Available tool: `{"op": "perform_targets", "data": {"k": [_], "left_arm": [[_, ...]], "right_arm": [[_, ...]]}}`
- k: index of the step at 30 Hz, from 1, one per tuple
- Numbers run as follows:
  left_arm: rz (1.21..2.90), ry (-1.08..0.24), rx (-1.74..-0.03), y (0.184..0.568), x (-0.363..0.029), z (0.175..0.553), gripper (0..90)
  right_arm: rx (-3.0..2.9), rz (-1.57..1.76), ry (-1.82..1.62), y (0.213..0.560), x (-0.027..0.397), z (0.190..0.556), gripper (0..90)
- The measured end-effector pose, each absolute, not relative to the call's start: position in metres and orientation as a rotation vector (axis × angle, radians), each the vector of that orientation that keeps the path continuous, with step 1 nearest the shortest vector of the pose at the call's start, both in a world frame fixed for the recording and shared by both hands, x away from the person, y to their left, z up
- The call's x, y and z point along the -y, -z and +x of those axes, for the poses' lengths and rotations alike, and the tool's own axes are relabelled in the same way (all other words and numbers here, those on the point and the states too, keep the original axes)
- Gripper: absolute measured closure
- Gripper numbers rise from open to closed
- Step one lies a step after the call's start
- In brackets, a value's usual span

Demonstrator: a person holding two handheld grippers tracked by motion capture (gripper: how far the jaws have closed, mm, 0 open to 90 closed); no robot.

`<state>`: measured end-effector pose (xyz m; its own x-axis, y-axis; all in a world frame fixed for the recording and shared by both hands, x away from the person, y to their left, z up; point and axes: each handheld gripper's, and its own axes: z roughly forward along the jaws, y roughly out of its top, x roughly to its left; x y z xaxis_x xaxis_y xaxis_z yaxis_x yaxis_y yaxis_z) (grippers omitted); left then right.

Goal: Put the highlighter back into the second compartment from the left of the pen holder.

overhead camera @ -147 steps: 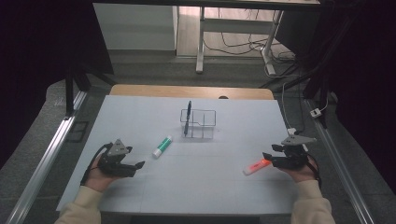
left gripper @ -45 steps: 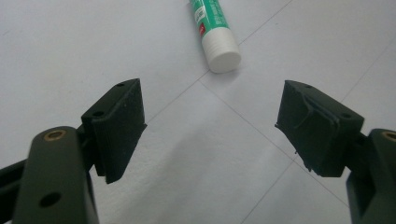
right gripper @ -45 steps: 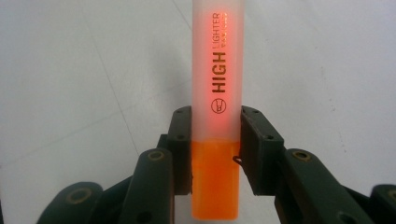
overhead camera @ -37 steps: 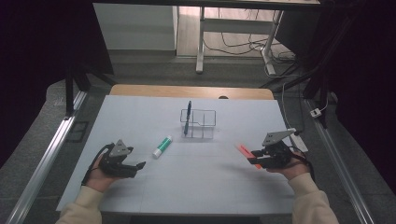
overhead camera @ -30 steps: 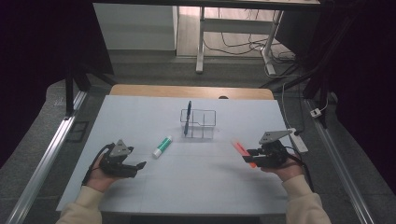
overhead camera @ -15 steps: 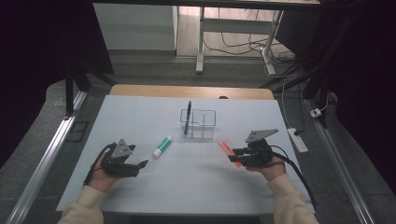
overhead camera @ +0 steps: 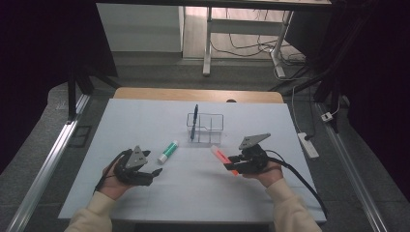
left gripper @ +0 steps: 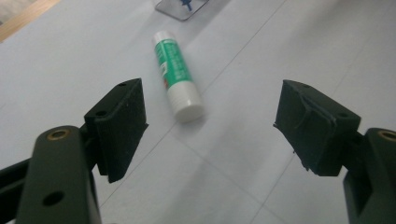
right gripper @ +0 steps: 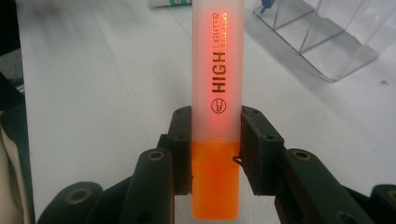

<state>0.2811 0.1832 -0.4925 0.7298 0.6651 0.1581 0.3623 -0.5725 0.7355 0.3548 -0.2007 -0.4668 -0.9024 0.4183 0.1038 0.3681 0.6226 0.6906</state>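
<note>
An orange highlighter (right gripper: 217, 93) is clamped between the jaws of my right gripper (right gripper: 215, 149), its frosted cap pointing away from me. In the high view my right gripper (overhead camera: 234, 164) holds that highlighter (overhead camera: 220, 155) above the table, just in front of a clear plastic organizer (overhead camera: 207, 128) with a dark blue pen (overhead camera: 194, 121) standing in it. A green and white glue stick (left gripper: 176, 74) lies on the white table (overhead camera: 145, 121) ahead of my left gripper (left gripper: 210, 126), which stands open and empty. From above, the glue stick (overhead camera: 168, 151) is just right of my left gripper (overhead camera: 153, 171).
The organizer's corner (left gripper: 180, 5) shows at the top of the left gripper view, and in the right gripper view the organizer (right gripper: 322, 42) sits at the upper right. A power strip (overhead camera: 308, 145) lies beside the table's right edge. A cable (overhead camera: 300, 179) trails from my right gripper.
My right gripper has carried the highlighter leftwards from the table's right side to a spot in front of the organizer. My left gripper has edged slightly towards the glue stick.
</note>
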Motion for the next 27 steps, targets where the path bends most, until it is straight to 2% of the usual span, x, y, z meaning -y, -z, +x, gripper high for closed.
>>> {"op": "perform_targets", "data": {"k": [16, 27], "left_arm": [[2.189, -0.436, -0.698, 0.476, -0.149, 0.291, 24.1], [2.253, -0.468, -0.575, 0.471, -0.123, 0.293, 26.1]], "right_arm": [[-2.795, 0.447, -1.041, 0.473, 0.175, 0.349, 66.3], [-2.879, 0.377, -0.994, 0.478, 0.164, 0.35, 66.3]]}}
